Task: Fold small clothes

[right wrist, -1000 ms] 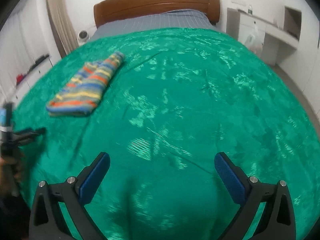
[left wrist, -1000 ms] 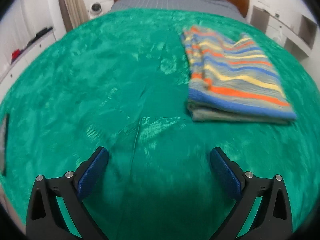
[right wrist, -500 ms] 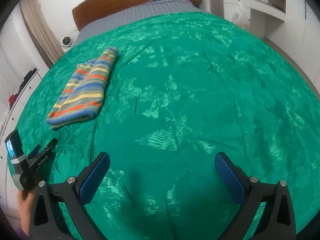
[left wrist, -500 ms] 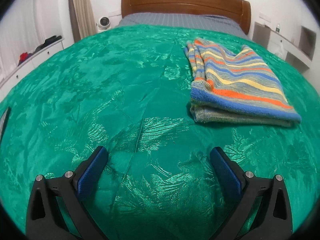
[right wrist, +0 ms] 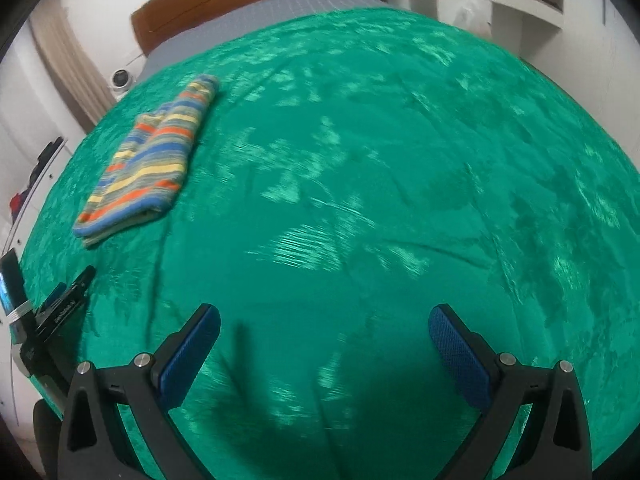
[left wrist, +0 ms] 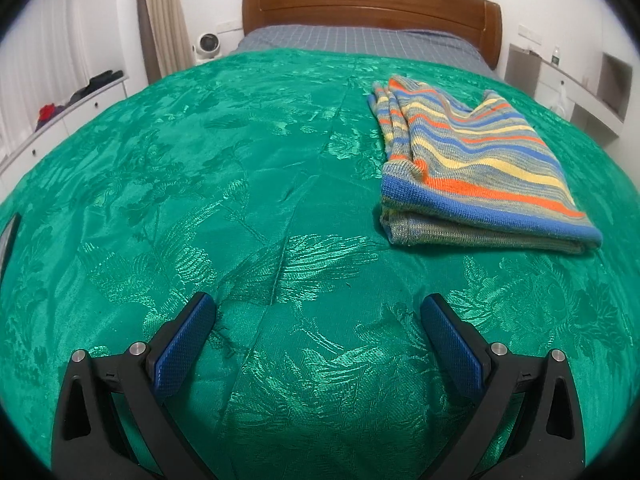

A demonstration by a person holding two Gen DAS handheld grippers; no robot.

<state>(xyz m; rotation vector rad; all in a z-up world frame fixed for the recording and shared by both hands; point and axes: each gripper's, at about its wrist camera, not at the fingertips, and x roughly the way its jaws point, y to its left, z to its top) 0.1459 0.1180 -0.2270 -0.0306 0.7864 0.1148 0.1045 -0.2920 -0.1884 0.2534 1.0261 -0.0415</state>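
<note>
My left gripper (left wrist: 318, 314) and right gripper (right wrist: 324, 324) both gape wide, holding nothing, above the green bedspread (left wrist: 240, 184). The folded striped garment (left wrist: 472, 160) lies flat on it, its long axis running toward the wooden headboard (left wrist: 372, 0), blue-edged broad end toward me, narrow end toward the headboard.

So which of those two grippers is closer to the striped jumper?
The left gripper: in its view the folded striped jumper lies just ahead to its right, while from the right gripper it looks small, far off left.
</note>
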